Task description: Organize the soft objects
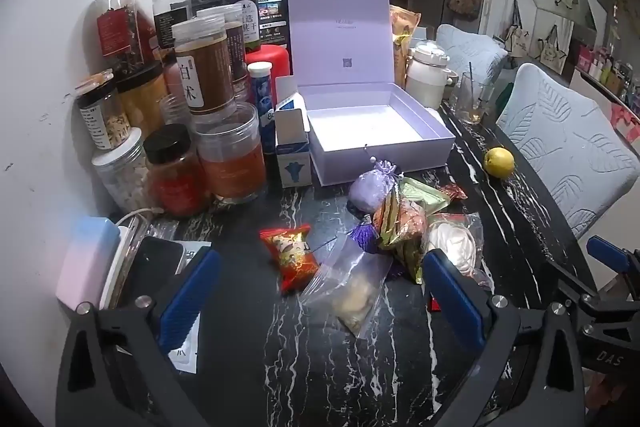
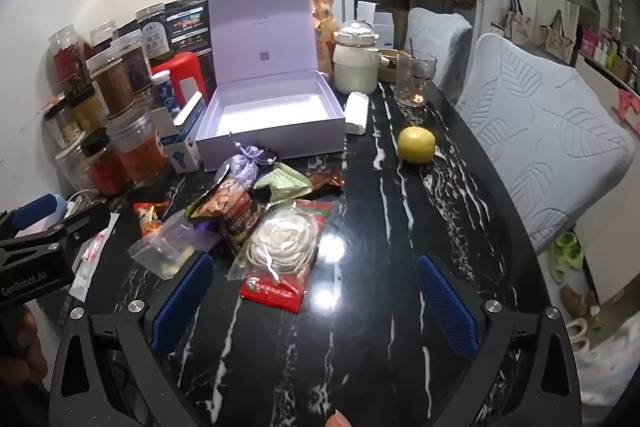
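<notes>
A pile of soft packets lies on the black marble table (image 1: 280, 367) in front of an open, empty lilac box (image 1: 372, 131): a red patterned pouch (image 1: 291, 257), a clear zip bag (image 1: 352, 287), a lilac sachet (image 1: 370, 187), snack packets (image 1: 400, 227) and a bag of white cord (image 1: 454, 243). My left gripper (image 1: 320, 295) is open just short of the red pouch and zip bag. My right gripper (image 2: 316, 299) is open, with the white cord bag (image 2: 280, 247) by its left finger. The lilac box (image 2: 272, 115) and sachet (image 2: 244, 167) lie beyond.
Jars and bottles (image 1: 180, 131) crowd the left wall, with a small white carton (image 1: 292, 147) beside the box. A phone and pink case (image 1: 88, 259) lie at the near left. A lemon (image 2: 416, 145), a glass (image 2: 414, 79) and a white pot (image 2: 356, 63) stand at the right. Cushioned chairs (image 2: 540, 131) border the table.
</notes>
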### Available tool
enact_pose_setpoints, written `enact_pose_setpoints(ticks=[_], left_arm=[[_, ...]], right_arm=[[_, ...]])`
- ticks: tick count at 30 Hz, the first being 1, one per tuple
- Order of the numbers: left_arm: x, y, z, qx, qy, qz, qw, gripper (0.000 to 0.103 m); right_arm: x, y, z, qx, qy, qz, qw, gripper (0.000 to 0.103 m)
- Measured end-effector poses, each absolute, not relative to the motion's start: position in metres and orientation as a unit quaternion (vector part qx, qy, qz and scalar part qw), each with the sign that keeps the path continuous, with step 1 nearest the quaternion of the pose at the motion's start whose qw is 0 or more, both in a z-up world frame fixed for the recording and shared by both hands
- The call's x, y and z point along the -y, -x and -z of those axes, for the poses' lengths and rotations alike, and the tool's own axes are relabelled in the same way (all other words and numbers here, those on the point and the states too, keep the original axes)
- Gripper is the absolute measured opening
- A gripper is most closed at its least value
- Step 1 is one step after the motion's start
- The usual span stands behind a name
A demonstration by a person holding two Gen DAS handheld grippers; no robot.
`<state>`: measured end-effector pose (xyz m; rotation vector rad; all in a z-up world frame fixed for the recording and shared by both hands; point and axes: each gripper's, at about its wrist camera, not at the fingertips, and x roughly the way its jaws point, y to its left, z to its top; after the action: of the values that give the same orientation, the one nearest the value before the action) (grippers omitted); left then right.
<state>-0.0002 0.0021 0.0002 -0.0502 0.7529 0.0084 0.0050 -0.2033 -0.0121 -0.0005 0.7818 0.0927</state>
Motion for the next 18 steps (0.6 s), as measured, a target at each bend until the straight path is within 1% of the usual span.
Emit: enact_pose_setpoints(ticks=[6, 18], left_arm=[[0.0032, 0.003, -0.0102, -0.364, 0.014, 0.005, 0.931, 0.103], [0.0041, 0.0071, -0.0111, -0.355, 0.012, 0.01, 0.935, 0.103]], right_arm=[[0.2023, -0.006, 0.0122, -0.381, -0.005, -0.046, 0.924, 0.103], [0.2052, -0.0027, 0.0114, -0.377, -0.004, -0.048, 0.925, 0.103]])
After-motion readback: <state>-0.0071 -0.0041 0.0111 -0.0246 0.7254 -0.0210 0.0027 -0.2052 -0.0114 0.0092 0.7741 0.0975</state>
